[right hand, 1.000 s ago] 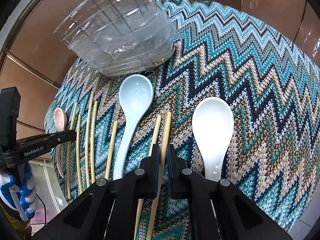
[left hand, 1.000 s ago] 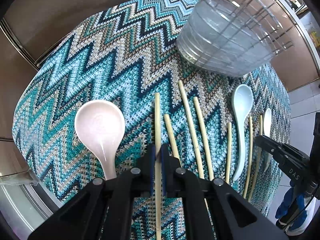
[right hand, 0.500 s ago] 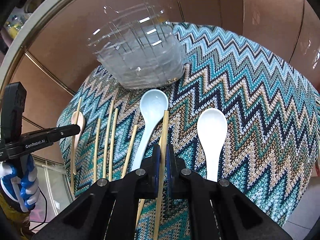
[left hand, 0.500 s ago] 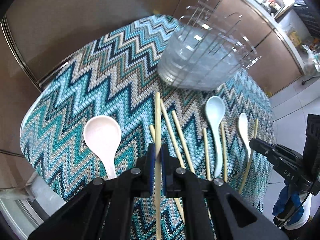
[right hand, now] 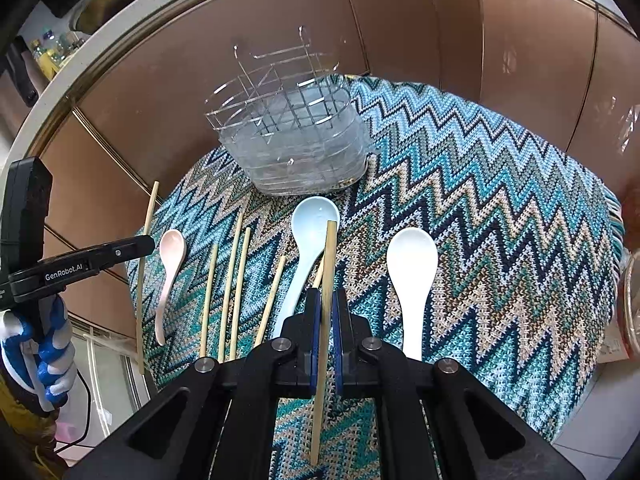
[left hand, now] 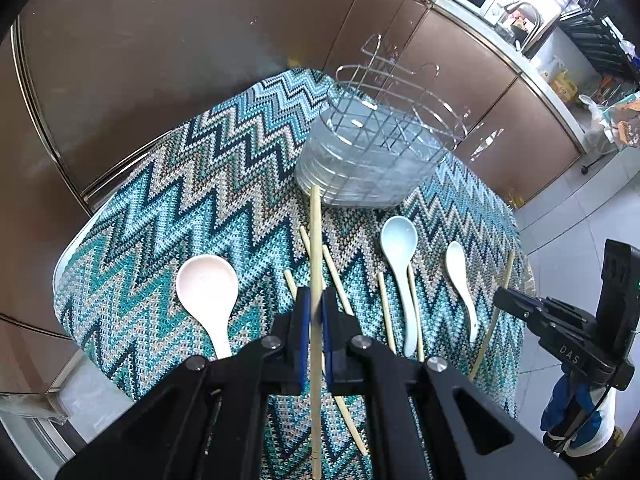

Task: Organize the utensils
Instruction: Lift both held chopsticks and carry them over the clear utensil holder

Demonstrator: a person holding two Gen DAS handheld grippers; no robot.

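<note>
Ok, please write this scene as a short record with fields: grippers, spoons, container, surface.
left gripper: shut on one bamboo chopstick, lifted
right gripper: shut on a second bamboo chopstick, lifted
spoons on cloth: pink ceramic spoon, pale blue ceramic spoon, white ceramic spoon
container: clear plastic utensil holder, upright
surface: teal zigzag knitted cloth

Both grippers, left [left hand: 315, 312] and right [right hand: 326, 312], are black with blue pads, silver screws, white lettering; gloves blue-and-white.
</note>
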